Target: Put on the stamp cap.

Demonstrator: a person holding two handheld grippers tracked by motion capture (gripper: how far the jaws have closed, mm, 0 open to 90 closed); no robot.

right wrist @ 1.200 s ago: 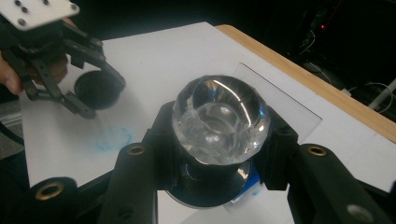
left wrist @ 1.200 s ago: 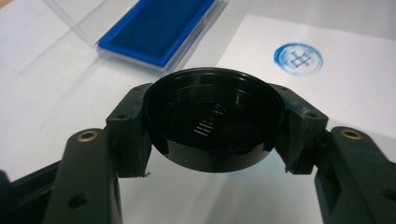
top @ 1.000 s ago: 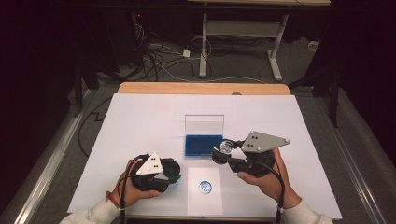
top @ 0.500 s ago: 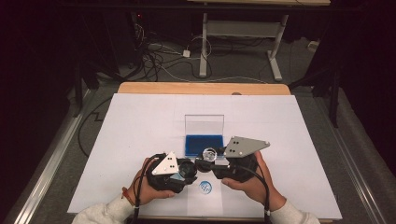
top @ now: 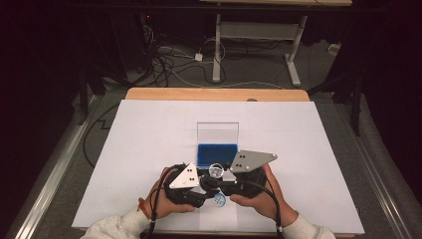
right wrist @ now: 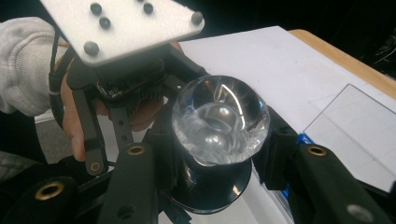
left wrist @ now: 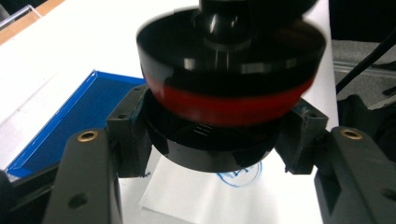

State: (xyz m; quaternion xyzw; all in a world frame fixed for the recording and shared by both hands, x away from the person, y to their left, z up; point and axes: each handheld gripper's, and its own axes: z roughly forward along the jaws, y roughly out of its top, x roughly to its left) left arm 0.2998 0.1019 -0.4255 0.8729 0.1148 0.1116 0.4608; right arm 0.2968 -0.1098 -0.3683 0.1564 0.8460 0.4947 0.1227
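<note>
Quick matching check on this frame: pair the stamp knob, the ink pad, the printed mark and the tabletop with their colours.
Things:
1. stamp knob
2. ink pad
3. printed mark
4. tabletop edge

Colours:
a. solid dark blue
b. light wood
c. clear
d. blue outline on white paper

Pairs: 1-c, 2-a, 3-d, 4-b

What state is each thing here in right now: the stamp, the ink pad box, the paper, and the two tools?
Stamp: held off the table by both tools, clear knob up.
Left tool: shut on the stamp's black base.
Right tool: shut on the stamp below its knob.
Ink pad box: open, clear lid standing upright.
Paper slip: flat on the table, already bearing a blue print.
</note>
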